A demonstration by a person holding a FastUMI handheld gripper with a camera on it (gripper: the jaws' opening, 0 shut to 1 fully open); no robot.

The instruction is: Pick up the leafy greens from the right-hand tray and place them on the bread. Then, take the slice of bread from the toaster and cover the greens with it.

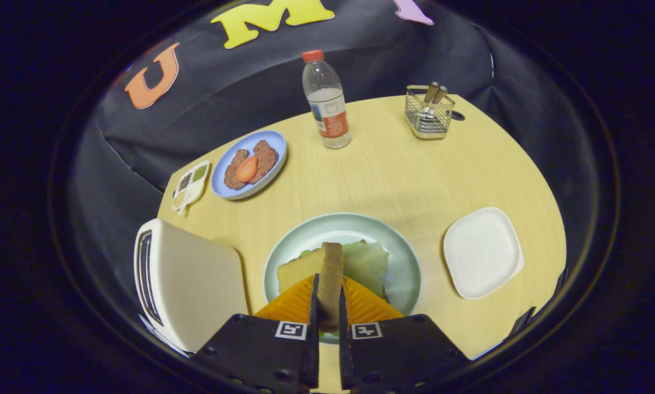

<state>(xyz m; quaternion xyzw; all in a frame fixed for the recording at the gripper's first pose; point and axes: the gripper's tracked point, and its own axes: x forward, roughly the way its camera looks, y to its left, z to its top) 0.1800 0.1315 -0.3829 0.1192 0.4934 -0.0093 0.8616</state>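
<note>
Gripping bread slice point(331, 276) on edge, tool point(327, 314) fingers pressed to both faces, over greens point(366, 264) on green plate point(406, 257) near surface point(404, 175) front edge; toaster point(187, 282) front-left.

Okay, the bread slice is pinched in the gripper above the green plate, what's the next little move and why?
Probably lower and tip the bread slice flat onto the leafy greens. The gripper holds it on edge between both fingers, above the green plate, where the greens lie uncovered.
</note>
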